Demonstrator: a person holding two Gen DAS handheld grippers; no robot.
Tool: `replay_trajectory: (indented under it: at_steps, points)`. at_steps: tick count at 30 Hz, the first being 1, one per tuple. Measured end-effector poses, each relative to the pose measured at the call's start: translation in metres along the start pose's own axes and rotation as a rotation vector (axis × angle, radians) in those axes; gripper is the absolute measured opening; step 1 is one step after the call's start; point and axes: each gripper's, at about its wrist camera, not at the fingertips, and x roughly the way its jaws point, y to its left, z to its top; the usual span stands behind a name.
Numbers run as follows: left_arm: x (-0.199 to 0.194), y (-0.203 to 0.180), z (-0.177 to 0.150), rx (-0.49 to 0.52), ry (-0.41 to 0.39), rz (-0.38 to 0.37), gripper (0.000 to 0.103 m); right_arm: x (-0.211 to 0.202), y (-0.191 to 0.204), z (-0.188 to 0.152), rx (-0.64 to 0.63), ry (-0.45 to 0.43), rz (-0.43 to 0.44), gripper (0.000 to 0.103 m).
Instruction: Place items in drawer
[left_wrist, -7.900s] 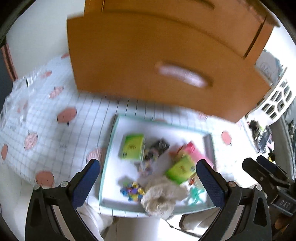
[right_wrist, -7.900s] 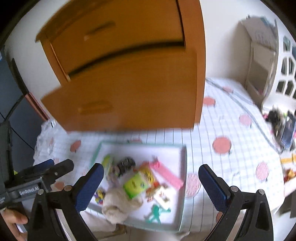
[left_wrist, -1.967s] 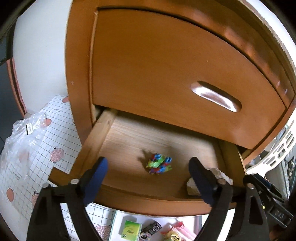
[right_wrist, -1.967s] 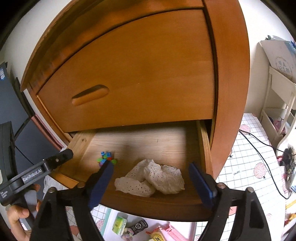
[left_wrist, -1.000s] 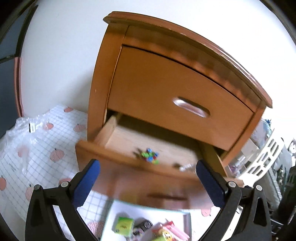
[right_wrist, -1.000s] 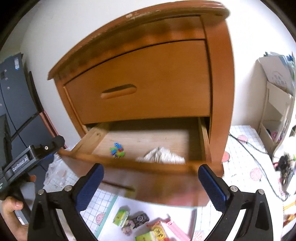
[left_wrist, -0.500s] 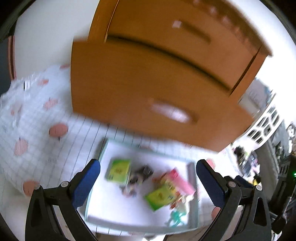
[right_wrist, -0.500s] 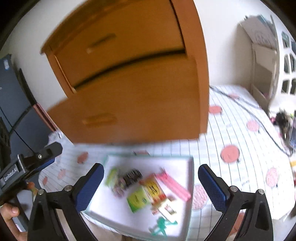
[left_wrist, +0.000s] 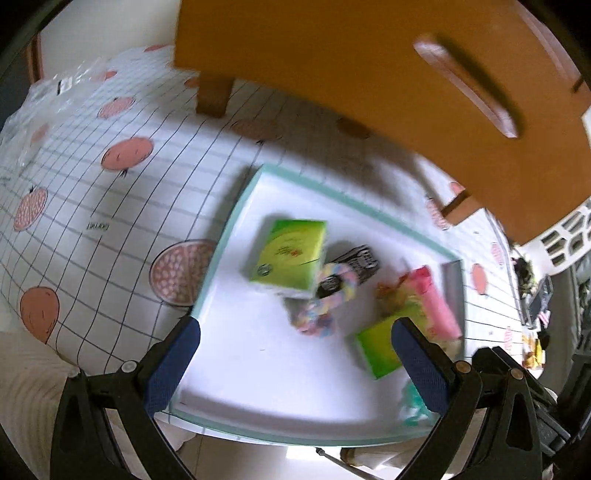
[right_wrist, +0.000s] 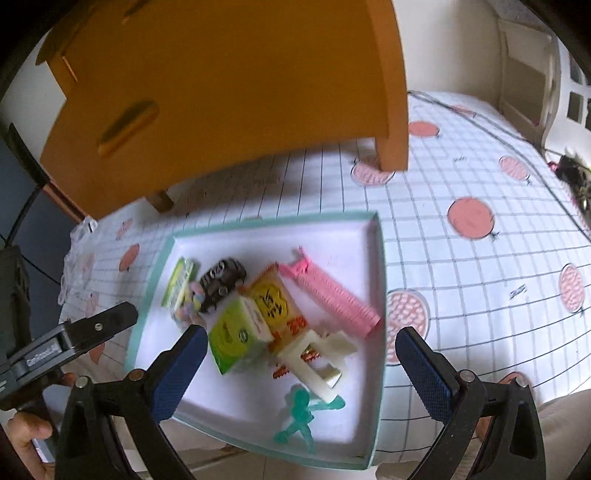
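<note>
Over the near rim of the teal-edged tray (right_wrist: 380, 280) both grippers hover with jaws spread wide and nothing between them: the left gripper (left_wrist: 295, 354) above bare white floor at the tray's near-left corner, the right gripper (right_wrist: 301, 365) above a green box (right_wrist: 236, 336), a white plastic piece (right_wrist: 317, 358) and a teal figure (right_wrist: 301, 410). Farther in lie a pink comb (right_wrist: 328, 291), a toy car (right_wrist: 221, 278) and a pastel rope ring (left_wrist: 328, 295). Beyond the tray, the wooden drawer front (right_wrist: 221, 92) overhangs the checked cloth (right_wrist: 480, 258).

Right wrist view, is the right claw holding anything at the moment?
No, the right claw is open and empty above the tray, its fingers spread wide.
</note>
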Motion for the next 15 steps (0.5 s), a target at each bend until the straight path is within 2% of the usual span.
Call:
replay_trajectory:
  at_steps: [8, 9, 11, 15]
  points:
    - [0.008, 0.005, 0.006, -0.016, -0.018, -0.008, 0.102, 0.013, 0.021, -0.008, -0.083, 0.022, 0.031, 0.103]
    - [0.010, 0.005, 0.008, -0.015, -0.020, -0.011, 0.100, 0.013, 0.023, -0.007, -0.086, 0.014, 0.026, 0.103]
    - [0.014, 0.005, 0.014, -0.016, -0.016, -0.013, 0.091, 0.013, 0.034, -0.006, -0.132, 0.006, 0.030, 0.103]
    - [0.023, 0.007, 0.025, -0.023, -0.010, -0.011, 0.089, 0.021, 0.055, -0.008, -0.218, 0.017, 0.034, 0.103]
